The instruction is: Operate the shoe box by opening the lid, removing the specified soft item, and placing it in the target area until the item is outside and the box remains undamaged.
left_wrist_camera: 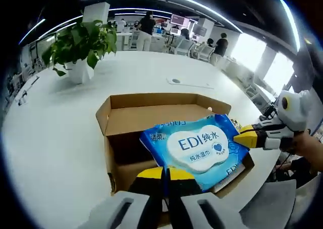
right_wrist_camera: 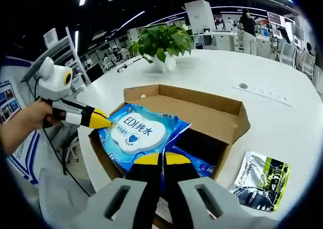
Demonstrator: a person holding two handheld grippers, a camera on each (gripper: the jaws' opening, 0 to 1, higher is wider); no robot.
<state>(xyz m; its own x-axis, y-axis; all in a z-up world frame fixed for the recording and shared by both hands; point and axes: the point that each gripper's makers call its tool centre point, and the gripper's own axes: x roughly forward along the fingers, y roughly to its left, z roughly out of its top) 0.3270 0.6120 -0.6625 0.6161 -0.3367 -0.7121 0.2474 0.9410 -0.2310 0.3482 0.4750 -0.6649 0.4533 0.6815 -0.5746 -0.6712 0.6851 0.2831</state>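
Yellow-tipped fingers of the left gripper (left_wrist_camera: 165,174) rise at the bottom of the left gripper view, pressed together on the near edge of the wet-wipe pack (left_wrist_camera: 198,149). From the right of that view the right gripper (left_wrist_camera: 241,136) reaches in, its yellow tip touching the pack's far corner; whether those fingers pinch the pack there cannot be told. Blue and white, with a white label, the pack lies tilted over the front of the open shoe box (left_wrist_camera: 151,119), partly above its rim. All flaps of the brown cardboard box stand open, and the box sits on a white desk (left_wrist_camera: 55,138). A potted plant (left_wrist_camera: 81,47) stands farther back on the desk. In the right gripper view, the right gripper's fingers (right_wrist_camera: 162,161) are closed together at the pack's edge, and more blue packaging shows inside the box beside them. A small silver and green sachet (right_wrist_camera: 260,178) lies flat on the desk just beside the box. People stand in the background.
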